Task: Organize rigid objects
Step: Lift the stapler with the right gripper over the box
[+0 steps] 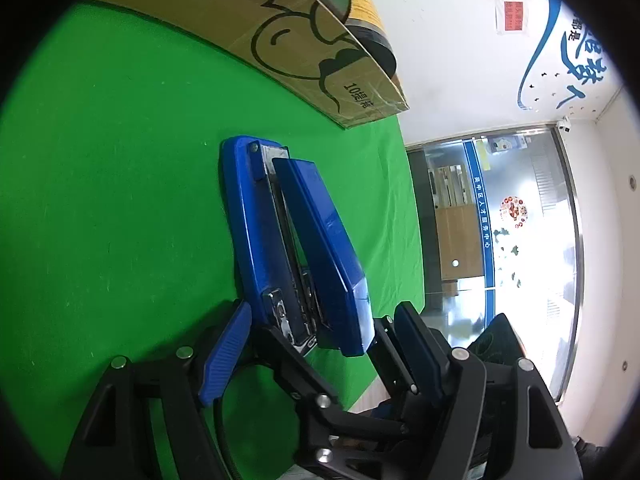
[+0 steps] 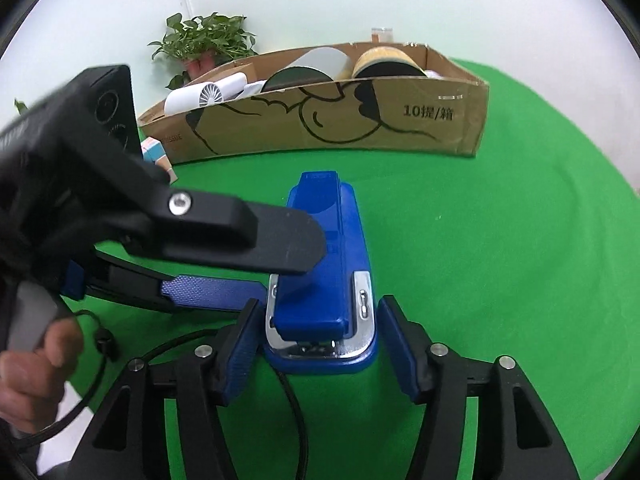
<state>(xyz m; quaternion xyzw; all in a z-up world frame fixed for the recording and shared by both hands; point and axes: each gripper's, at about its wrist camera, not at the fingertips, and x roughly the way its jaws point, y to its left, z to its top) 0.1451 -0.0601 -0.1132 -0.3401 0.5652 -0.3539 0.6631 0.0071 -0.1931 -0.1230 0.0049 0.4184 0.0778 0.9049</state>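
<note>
Green cloth (image 2: pixel 500 240), blue stapler (image 2: pixel 328 280) — both claws open, flanking its end

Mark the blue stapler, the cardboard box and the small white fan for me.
blue stapler (image 2: pixel 332 240): right wrist view, on its top arm.
cardboard box (image 2: pixel 360 120): right wrist view, on the printed front wall.
small white fan (image 2: pixel 211 94): right wrist view, on its round grille, inside the box.

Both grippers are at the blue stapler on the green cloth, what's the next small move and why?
Probably close the right gripper on the blue stapler: its open fingers already straddle the stapler's near end, while the left gripper is also open beside it. The cardboard box waits behind.
</note>
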